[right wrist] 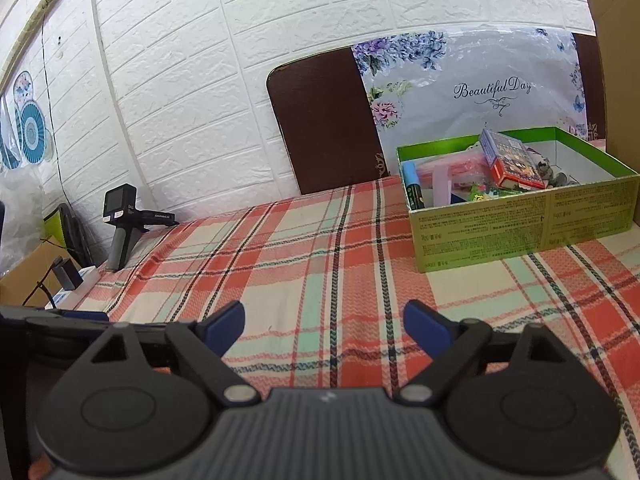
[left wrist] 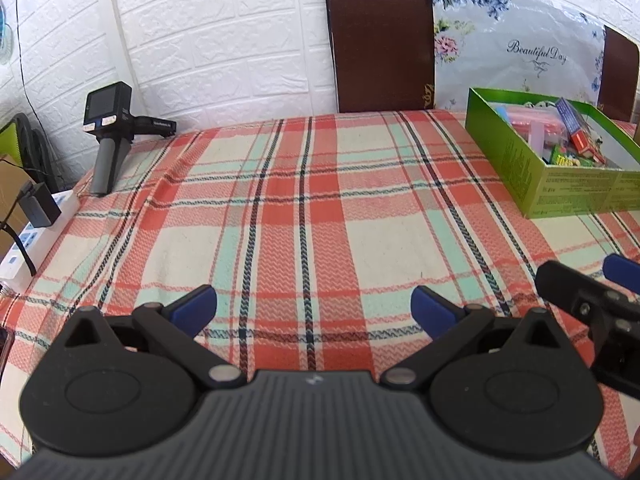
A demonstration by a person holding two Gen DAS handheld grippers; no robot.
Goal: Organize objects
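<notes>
Left wrist view shows the left gripper hanging low over the plaid tablecloth, its blue fingers spread wide with only bare cloth between them. Just to its side, at the frame's edge, part of the right gripper pokes in, so the two tools sit close together at the near edge of the table. From the right wrist view the right gripper is likewise spread wide and empty, nothing between its pads.

Further out, the middle of the cloth carries no loose items that I can see. Beyond it, toward the far corner on the right gripper's side, stands the green box, open-topped and holding the gathered objects: a red-and-blue carton leaning on the pile, a blue marker, pink packets and other small things too jumbled to name. They seem collected there to keep the table free, which suggests the sorting is nearly or fully done.

At the opposite far corner a handheld device stands propped on its grip, near a power strip by the wall. Chair backs rise behind the table.
</notes>
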